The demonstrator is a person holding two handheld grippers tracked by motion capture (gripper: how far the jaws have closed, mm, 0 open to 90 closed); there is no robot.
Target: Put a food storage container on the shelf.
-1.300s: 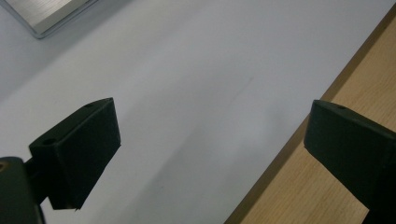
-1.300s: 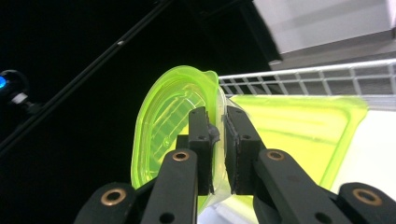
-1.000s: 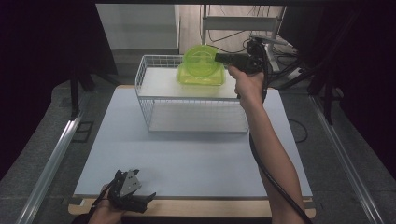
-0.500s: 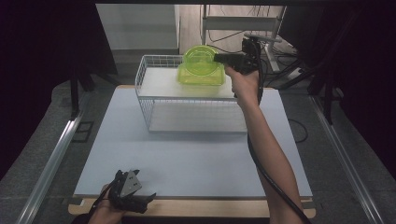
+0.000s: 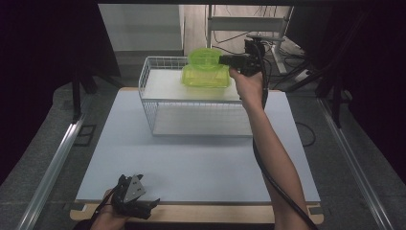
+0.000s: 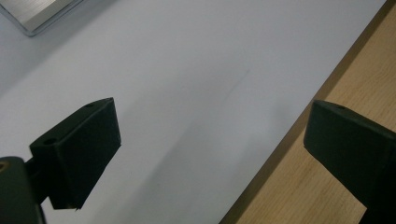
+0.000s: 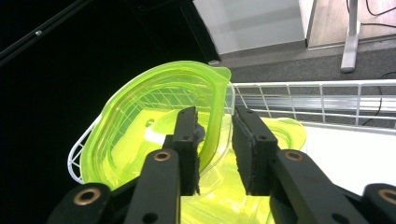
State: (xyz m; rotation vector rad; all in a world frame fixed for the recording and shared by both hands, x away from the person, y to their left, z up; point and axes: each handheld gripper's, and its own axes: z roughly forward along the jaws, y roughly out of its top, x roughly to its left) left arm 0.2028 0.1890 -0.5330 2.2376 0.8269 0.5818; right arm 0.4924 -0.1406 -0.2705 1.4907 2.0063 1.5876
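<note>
Since the earlier frames the right gripper (image 5: 225,59) has barely shifted at the far right corner of the wire basket (image 5: 158,103) — what has changed is its jaws, which have just been opening. In the right gripper view they stand narrowly apart with the rim of the tilted green container (image 7: 159,126) between them; the right pad looks clear of the plastic, the left pad lies close against the inside wall, so the grip seems to be letting go rather than holding. That container leans on edge above a second green container (image 5: 205,76) lying on the basket's upper shelf, near its far right edge. The left gripper (image 5: 143,207) rests at the near left edge of the bench (image 5: 191,163), its jaws wide and empty over the white mat.

The step in hand looks like releasing the container into the basket. To do it well, open only once the piece is seated on the one below — it stands steeply and could roll toward the far rim. Then draw the jaws straight back along the rim without hooking it.
</note>
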